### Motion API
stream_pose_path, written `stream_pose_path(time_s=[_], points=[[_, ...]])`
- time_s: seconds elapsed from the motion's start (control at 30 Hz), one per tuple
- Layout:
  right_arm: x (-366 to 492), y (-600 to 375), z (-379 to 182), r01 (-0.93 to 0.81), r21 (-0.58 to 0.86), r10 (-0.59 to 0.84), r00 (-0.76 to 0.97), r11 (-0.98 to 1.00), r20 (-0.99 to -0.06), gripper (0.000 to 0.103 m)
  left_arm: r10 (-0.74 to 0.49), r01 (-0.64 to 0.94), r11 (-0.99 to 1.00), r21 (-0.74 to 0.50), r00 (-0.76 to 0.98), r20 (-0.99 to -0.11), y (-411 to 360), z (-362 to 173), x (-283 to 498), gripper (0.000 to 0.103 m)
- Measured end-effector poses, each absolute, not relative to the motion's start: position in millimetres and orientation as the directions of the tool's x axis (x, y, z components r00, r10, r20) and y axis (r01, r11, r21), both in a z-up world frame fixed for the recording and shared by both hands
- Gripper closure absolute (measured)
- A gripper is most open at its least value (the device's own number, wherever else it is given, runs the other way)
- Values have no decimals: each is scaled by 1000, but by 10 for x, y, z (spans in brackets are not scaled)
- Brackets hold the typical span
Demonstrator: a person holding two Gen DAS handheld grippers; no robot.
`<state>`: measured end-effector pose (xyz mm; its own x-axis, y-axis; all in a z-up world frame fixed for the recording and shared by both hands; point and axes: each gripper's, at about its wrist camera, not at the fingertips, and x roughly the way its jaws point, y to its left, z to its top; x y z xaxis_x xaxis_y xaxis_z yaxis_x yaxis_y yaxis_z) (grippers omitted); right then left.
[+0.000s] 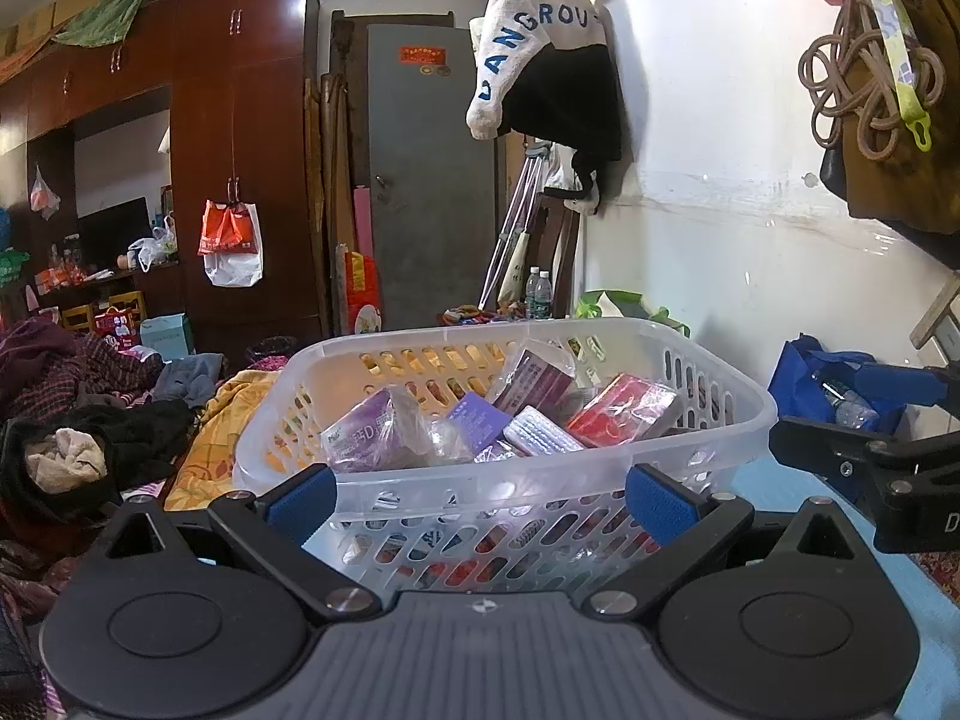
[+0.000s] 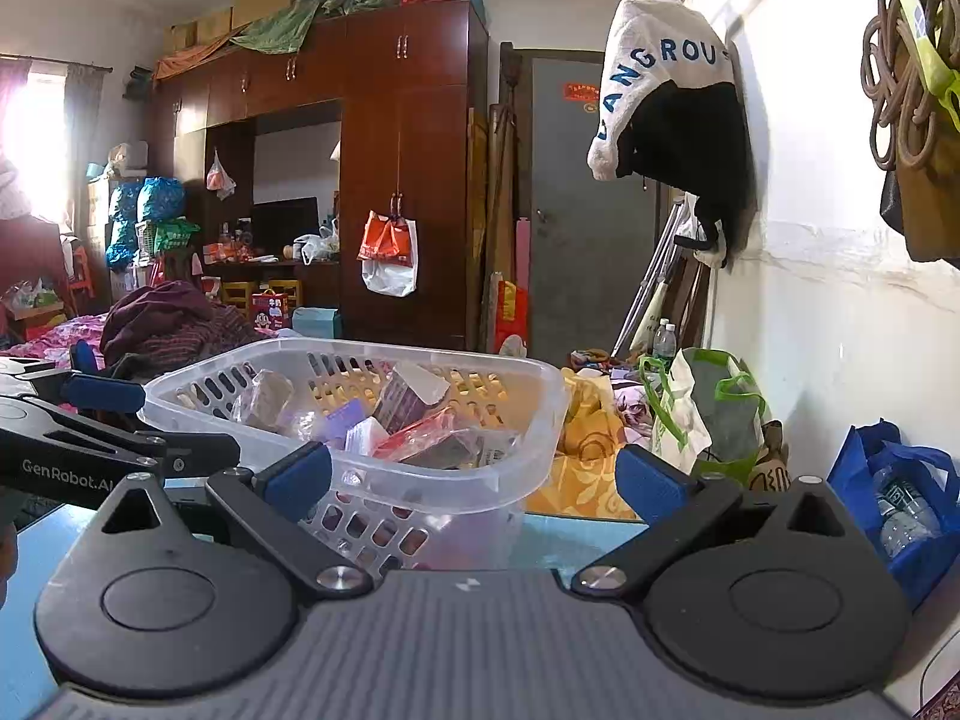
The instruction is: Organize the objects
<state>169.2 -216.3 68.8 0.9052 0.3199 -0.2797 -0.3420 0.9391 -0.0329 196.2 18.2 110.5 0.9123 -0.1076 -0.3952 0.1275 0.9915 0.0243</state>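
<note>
Both the left claw [image 1: 480, 495] and right claw [image 2: 474, 477] gape empty before a light, flexible translucent perforated plastic basket [image 1: 720, 396] of packets; its stiff rim likely offers the surest hold.

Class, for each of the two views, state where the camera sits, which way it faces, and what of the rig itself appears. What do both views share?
Left wrist: on the left tongs, facing the basket head-on; the right tongs enter at right.
Right wrist: on the right tongs, facing the basket's right end; the left tongs enter at left.
Shared: basket, wardrobe, grey door, hanging white garment.
</note>
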Motion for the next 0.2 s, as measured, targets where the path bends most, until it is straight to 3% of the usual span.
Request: stream_pose_path(time_s=[0.2], points=[[1693,-2172,667,-340,-33,318,905,940,-282,0,-84,118,991,68,923,-377,119,1094,1926,0]])
